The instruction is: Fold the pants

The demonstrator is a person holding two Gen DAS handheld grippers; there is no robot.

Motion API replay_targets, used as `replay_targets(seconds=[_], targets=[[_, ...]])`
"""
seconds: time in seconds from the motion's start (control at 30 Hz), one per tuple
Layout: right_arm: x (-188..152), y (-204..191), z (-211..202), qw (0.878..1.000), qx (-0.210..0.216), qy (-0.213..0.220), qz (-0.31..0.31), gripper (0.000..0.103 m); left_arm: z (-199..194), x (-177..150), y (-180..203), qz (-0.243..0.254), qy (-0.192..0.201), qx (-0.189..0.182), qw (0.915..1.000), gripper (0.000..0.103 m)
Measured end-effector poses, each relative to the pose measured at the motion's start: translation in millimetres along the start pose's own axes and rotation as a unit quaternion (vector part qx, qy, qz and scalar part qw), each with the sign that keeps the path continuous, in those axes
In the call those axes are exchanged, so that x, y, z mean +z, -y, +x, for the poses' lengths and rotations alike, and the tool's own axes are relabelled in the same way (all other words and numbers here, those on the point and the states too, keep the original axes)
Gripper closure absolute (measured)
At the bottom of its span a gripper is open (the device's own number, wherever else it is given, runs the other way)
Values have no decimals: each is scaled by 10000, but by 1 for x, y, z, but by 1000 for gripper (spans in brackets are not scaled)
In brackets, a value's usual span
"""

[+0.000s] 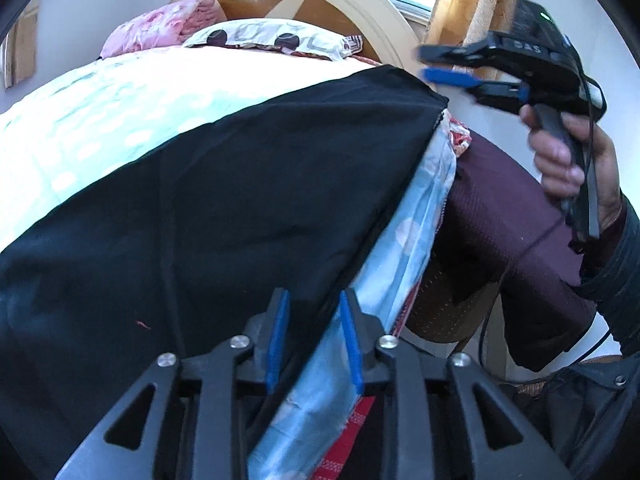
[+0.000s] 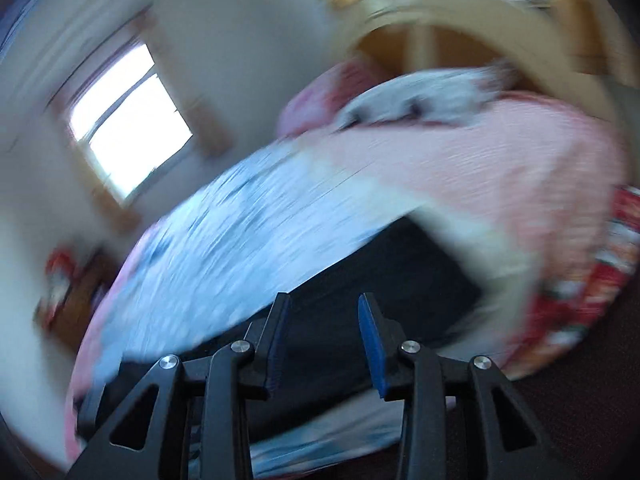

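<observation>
The right wrist view is smeared throughout: the window [image 2: 128, 120], pillows [image 2: 400, 100] and bedspread [image 2: 248, 216] show no detail. In the left wrist view the pants [image 1: 200, 208] run off the left and bottom edges, so their full shape stays hidden. The right gripper [image 1: 444, 66] there is blurred, and the hand [image 1: 568, 160] covers its handle.

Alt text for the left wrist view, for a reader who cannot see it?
Black pants lie spread on a light blue dotted bedsheet, the open left gripper over their edge. At right, a hand holds the right gripper in the air.
</observation>
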State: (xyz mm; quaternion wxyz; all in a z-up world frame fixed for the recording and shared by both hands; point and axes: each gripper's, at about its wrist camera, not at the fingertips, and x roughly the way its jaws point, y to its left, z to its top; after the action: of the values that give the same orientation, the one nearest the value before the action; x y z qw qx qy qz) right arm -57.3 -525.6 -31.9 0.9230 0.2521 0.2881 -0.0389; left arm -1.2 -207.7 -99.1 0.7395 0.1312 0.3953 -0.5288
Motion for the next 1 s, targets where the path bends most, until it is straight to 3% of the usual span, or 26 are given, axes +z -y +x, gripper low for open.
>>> replay_targets(seconds=[0.07, 0.2, 0.37, 0.4, 0.47, 0.63, 0.77, 1.0], targets=[[-11, -16, 34, 9977, 333, -575, -93, 66, 0, -2, -1, -59, 13, -9, 10000, 72], [-46, -15, 85, 9886, 214, -1488, 39, 66, 0, -7, -3, -103, -40, -37, 9999, 67], [-42, 4, 62, 9902, 556, -1183, 497, 66, -13, 2, 0, -30, 142, 121, 9998, 64], [-39, 9, 50, 9927, 473, -982, 516, 66, -17, 6, 0, -1, 229, 163, 9996, 60], [-34, 21, 26, 9958, 333, -587, 619, 66, -22, 14, -1, 25, 369, 243, 9990, 43], [-23, 73, -20, 9885, -174, 217, 1483, 66, -15, 35, -5, 164, 449, 398, 9981, 40], [-23, 104, -26, 9747, -335, 319, 2185, 66, 1, 48, -5, 187, 355, 387, 9984, 40], [-20, 130, -23, 9659, -453, 358, 2525, 66, 23, 57, -4, 135, 92, 518, 9985, 39]])
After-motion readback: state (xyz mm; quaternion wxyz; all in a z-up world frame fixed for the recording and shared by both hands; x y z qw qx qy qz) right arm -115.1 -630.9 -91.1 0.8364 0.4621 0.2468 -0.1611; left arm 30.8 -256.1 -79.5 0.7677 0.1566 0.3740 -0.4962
